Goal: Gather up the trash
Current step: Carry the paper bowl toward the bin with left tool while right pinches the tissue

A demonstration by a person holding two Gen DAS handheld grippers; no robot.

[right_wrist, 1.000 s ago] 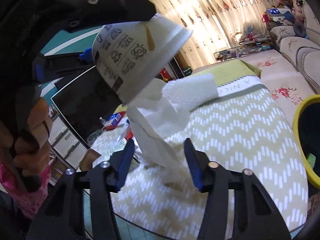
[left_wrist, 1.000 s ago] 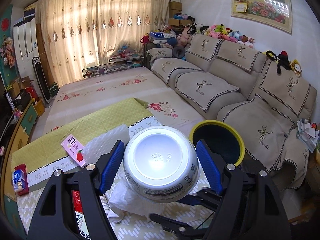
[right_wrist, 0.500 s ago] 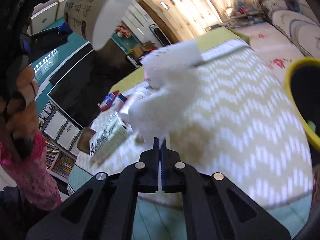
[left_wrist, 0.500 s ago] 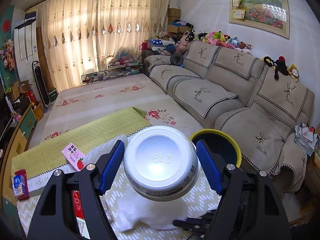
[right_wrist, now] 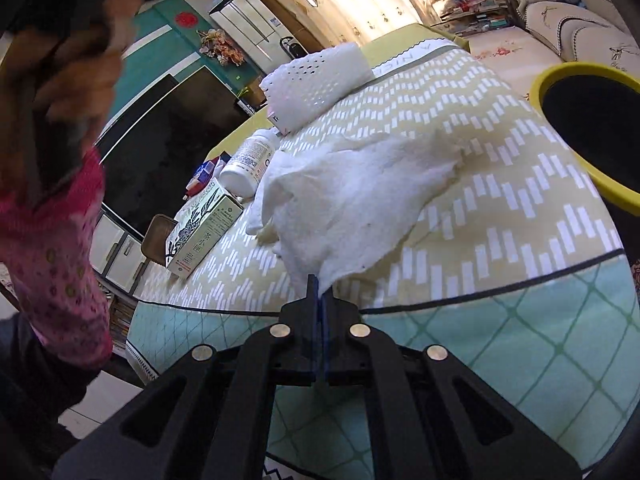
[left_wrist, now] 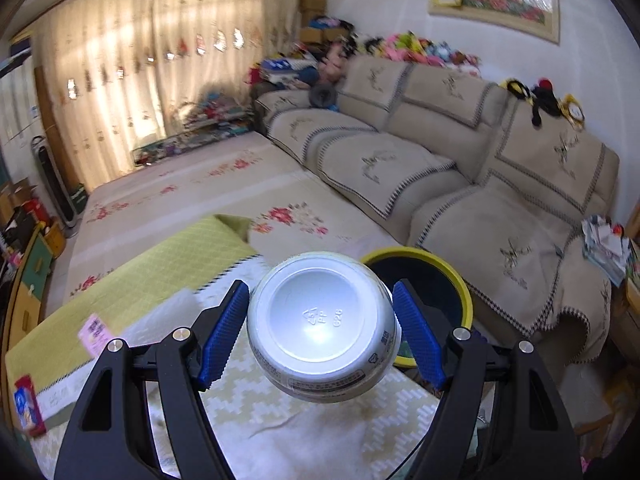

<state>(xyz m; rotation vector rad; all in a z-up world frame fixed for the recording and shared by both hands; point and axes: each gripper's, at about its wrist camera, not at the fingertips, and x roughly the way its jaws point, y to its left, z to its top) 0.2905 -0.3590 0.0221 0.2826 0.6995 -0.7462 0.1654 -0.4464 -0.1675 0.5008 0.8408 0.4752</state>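
Two items gripped, none binned: clamping round white plastic bowl (left_wrist: 323, 326) in left gripper (left_wrist: 320, 334), pinching crumpled white tissue (right_wrist: 352, 196) in right gripper (right_wrist: 320, 286), nearing yellow-rimmed black bin (right_wrist: 592, 128) ahead.

Upturned white bowl (left_wrist: 322, 326), crumpled tissue (right_wrist: 352, 192)

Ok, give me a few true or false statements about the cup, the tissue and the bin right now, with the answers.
1. The left gripper holds a white cup bottom toward the camera. True.
2. The right gripper is wide open. False: it is shut on the tissue's edge.
3. The bin has a yellow rim. True.
4. The tissue is already in the bin. False: it lies on the table.
5. A white bottle stands upright. False: it lies on its side.
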